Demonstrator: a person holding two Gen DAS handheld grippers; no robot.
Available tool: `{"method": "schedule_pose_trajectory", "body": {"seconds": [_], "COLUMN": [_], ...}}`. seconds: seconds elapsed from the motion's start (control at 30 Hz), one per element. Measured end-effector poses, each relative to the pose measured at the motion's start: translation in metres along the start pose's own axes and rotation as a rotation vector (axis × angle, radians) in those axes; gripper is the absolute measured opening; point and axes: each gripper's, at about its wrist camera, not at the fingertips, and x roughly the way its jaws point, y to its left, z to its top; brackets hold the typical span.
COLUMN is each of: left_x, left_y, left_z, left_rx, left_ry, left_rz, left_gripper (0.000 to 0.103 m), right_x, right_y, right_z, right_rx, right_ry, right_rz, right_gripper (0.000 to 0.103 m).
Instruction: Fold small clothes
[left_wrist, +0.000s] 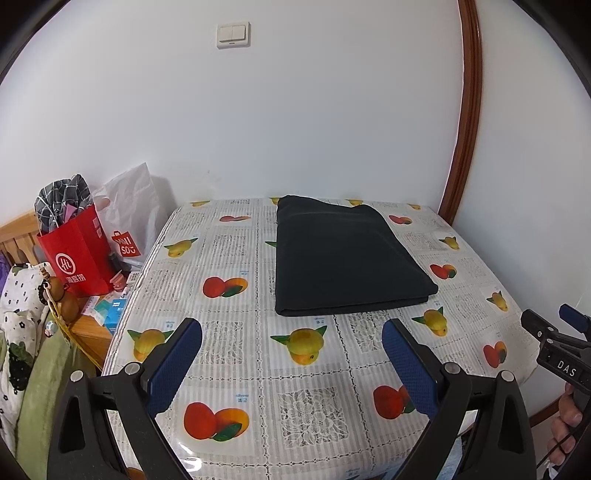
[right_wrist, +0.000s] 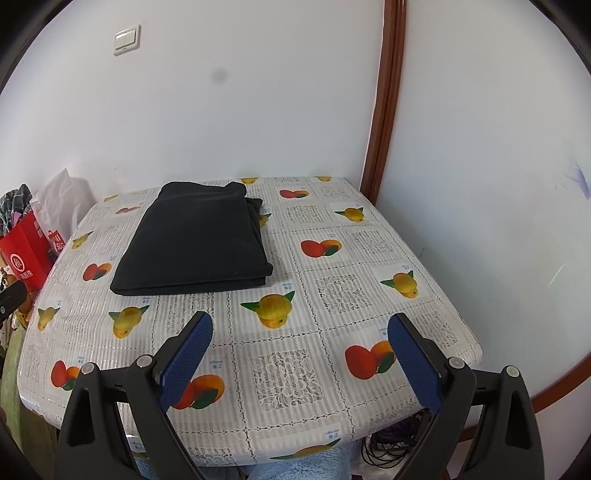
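Fold looks finished | black garment (left_wrist: 343, 258) lies folded flat on far half of fruit-print table (left_wrist: 229, 373) | left gripper (left_wrist: 291, 354), right gripper (right_wrist: 300, 350): both 2-finger claws apart, empty, held back | nothing visibly left

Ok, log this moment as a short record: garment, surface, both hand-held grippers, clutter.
garment: black cloth, folded into a flat rectangle, lying toward the far side of the table
surface: table with fruit-print cover
left hand-held gripper: open, empty, hovering short of the cloth
right hand-held gripper: open, empty, also short of the cloth
clutter: red paper bag and white plastic bag beside the table's left edge
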Motion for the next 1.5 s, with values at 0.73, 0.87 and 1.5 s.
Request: {"method": "schedule_pose_trajectory", "body": {"seconds": [0.73, 0.87, 1.5], "left_x": [-0.004, -0.003, 0.082], "left_y": [0.0, 0.001, 0.033], "left_z": [0.002, 0.003, 0.003], "left_rx": [-0.001, 0.006, -0.024], "left_ry": [-0.001, -0.002, 0.101], "left_rz": [-0.018, -0.05, 0.009], "left_gripper": [0.099, 0.099, 0.099], "right_x": [-0.005, 0.001, 0.095], "right_y": [-0.003, -0.004, -0.004], "right_z": [-0.001, -0.001, 0.003], "right_rx": [0.019, 0.028, 0.021], "right_ry": [-0.004, 0.005, 0.101], "right_rz": [0.001, 0.003, 0.021], "right_gripper": [0.095, 0.095, 0.098]}}
